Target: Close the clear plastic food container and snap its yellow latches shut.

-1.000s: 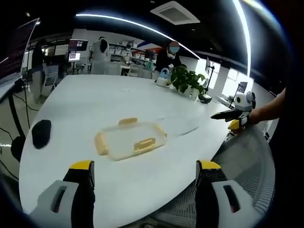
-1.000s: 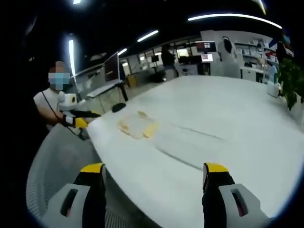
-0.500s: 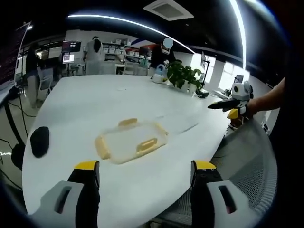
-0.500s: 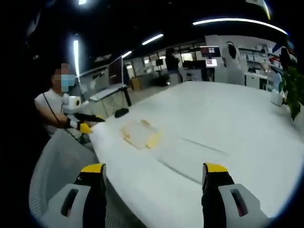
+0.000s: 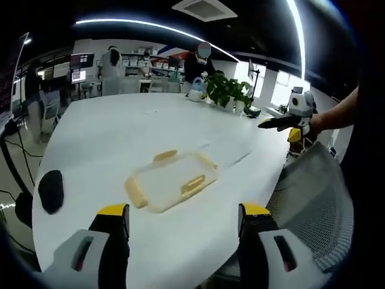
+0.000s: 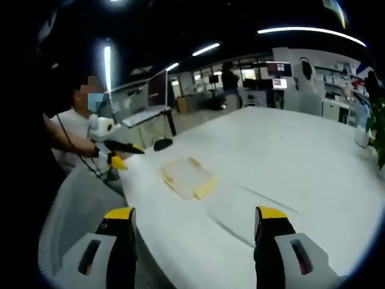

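Both grippers are off the table, jaws spread wide, nothing between them. Left gripper (image 5: 180, 217) hangs over the near edge of the white tabletop (image 5: 120, 138), yellow-tipped jaws framing the clear plastic food container (image 5: 173, 182), which lies flat on the tabletop close to that near edge, just ahead of the jaws, not touched by either. Lid looks to be on it; yellow latches (image 5: 194, 183) sit along its sides: one on the near long side, one on the far side, one on the left end. Can't tell from here whether they're snapped down. A dark mouse-like object (image 5: 50, 190) lies near the tabletop's left edge, well apart from the container. Potted plant (image 5: 227, 91) and a small kettle-like vessel (image 5: 197, 89) stand at the far edge. The right gripper (image 5: 283, 121) shows at the right of the left gripper view, held in a hand (image 5: 317, 122) beyond the tabletop's right edge, above a grey mesh chair (image 5: 313, 198). In the right gripper view, right gripper (image 6: 187, 221) is also spread, over the tabletop's edge, with the container (image 6: 187, 177) well ahead of it near the far-left corner. The left gripper (image 6: 117, 147) appears there beside that corner, held by a person in a white shirt (image 6: 72, 129). Office desks and monitors (image 6: 278, 66) are in the background.
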`<state>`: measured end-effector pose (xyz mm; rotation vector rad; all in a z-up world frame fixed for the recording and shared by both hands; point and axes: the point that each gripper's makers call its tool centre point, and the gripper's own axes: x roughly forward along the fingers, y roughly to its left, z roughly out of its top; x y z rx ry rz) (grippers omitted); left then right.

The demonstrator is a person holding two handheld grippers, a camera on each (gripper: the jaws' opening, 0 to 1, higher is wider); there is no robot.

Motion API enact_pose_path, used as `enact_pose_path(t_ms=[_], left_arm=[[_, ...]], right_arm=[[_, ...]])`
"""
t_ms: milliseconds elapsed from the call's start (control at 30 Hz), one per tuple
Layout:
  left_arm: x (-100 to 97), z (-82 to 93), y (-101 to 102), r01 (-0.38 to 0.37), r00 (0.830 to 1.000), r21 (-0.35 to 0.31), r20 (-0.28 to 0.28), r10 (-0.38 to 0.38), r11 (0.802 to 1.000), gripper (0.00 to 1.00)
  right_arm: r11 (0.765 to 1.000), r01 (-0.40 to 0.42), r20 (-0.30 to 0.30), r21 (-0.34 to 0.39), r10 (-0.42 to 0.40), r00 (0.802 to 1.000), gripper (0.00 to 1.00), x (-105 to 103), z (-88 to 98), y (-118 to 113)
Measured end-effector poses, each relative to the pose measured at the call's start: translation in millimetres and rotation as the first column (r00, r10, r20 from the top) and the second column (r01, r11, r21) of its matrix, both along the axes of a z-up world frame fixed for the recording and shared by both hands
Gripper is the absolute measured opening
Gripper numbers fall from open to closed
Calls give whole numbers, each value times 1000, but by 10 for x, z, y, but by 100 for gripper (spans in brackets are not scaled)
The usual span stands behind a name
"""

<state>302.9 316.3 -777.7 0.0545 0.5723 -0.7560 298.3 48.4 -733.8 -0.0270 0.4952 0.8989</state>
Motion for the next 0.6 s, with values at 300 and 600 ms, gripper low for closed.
enact_pose_path(t_ms=[300,600], left_arm=[[151,-5,60,51,999,43,16,-51,998,73],[314,-30,100,96,995,66,5,-96,993,71]], right_arm=[[1000,-29,-5,12,29,1000,79,38,3,158],[998,-58,4,17,58,998,79,139,2,361]])
